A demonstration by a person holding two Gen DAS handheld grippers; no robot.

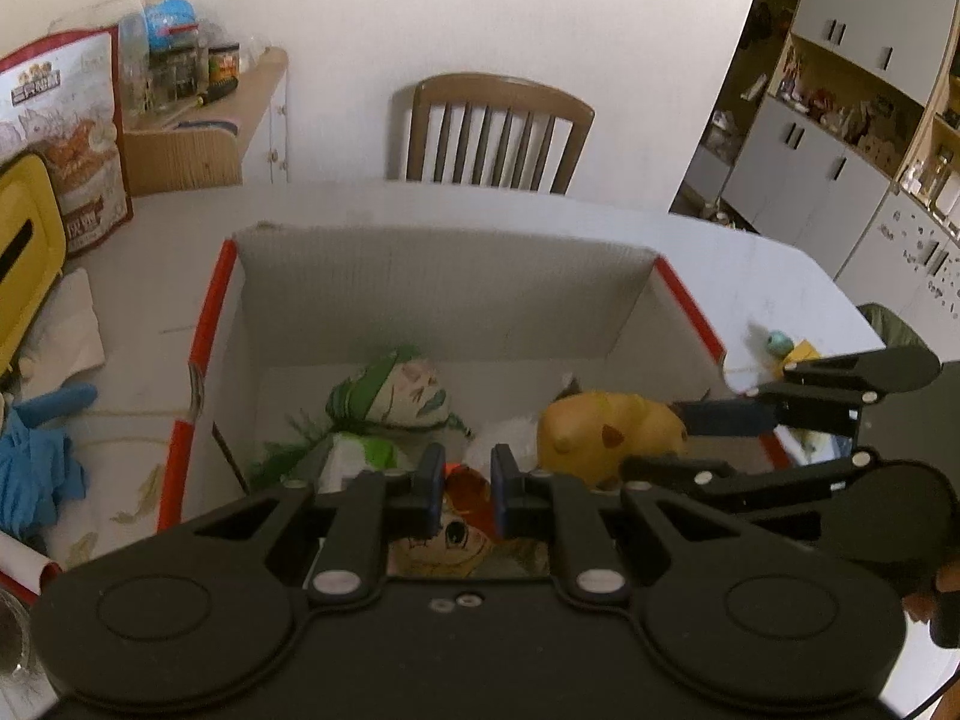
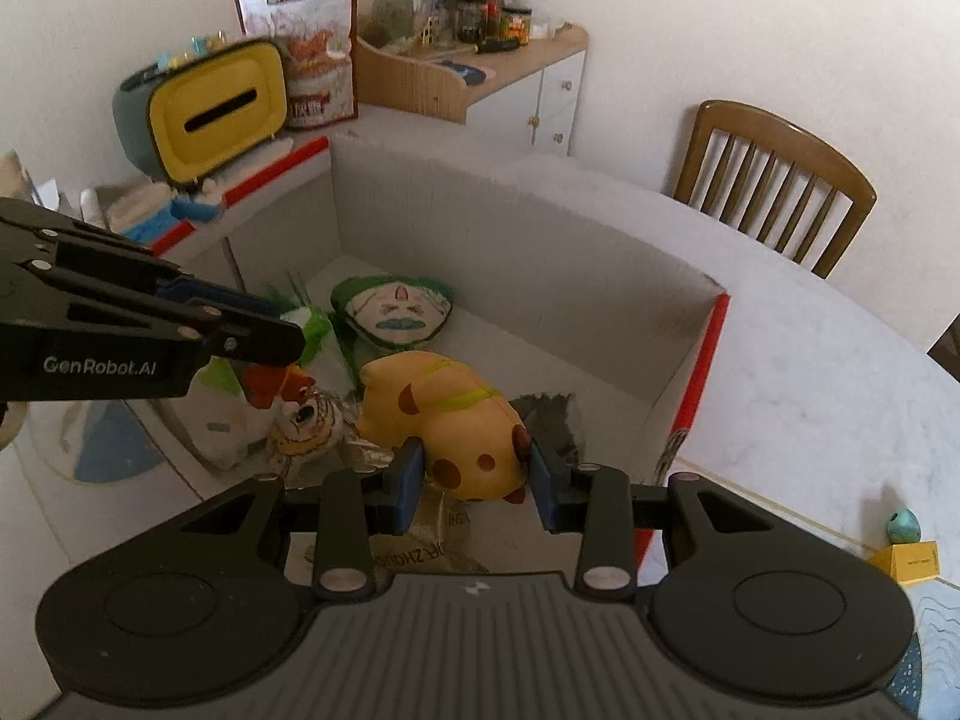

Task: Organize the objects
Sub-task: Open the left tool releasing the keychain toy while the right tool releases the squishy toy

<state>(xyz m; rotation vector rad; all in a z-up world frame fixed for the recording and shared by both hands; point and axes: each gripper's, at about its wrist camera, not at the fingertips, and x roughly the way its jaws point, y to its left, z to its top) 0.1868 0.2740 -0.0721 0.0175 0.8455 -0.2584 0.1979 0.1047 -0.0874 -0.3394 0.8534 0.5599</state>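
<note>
A white cardboard box with a red rim sits on the table and holds soft toys. My right gripper is shut on a yellow plush with brown spots, its blue pads pressing both sides. In the left wrist view it reaches in from the right. My left gripper is shut on the red hair of a doll near the box's front left. A green-haired face cushion lies at the back of the box.
A yellow retro-style case and a snack bag stand left of the box. Blue cloth lies beside it. A wooden chair is behind the table. A teal egg and small yellow box sit at the right.
</note>
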